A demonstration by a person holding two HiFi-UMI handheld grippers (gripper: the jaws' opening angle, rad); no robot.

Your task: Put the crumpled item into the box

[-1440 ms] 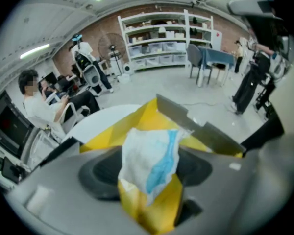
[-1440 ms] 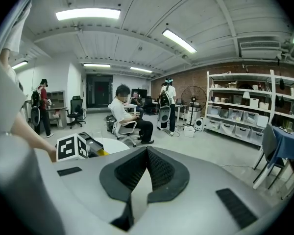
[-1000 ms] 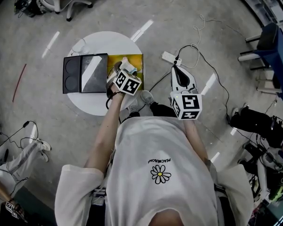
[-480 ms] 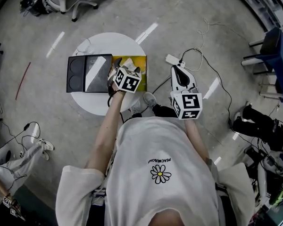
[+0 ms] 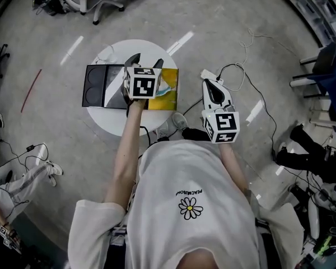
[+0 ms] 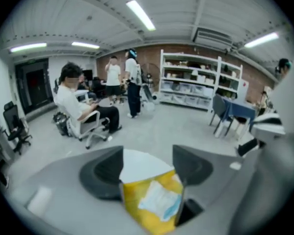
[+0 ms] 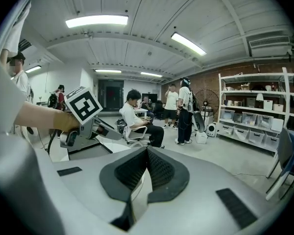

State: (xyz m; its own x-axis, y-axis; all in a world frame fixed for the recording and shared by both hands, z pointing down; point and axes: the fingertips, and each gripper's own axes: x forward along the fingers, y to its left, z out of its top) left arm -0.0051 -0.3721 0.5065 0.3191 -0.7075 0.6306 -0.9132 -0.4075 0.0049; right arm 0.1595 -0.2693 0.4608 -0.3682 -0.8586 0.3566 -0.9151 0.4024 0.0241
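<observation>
A yellow box lies open on the round white table, with its black lid spread out to the left. Inside the box rests the crumpled white and blue item, seen close up as the crumpled item in the yellow box. My left gripper hovers over the box's left edge; its jaws stand wide apart and are closing, with nothing between them. In its own view the left gripper looks past the box. My right gripper hangs off the table to the right, shut and empty, as the right gripper view confirms.
A power strip with cables lies on the floor just right of the table. A shoe shows under the table's near edge. A seated person and office chairs are beyond the table; shelves line the far wall.
My left gripper has lifted off the yellow box and swung to point straight ahead. The crumpled item now lies uncovered inside the box. The right gripper has not moved.
</observation>
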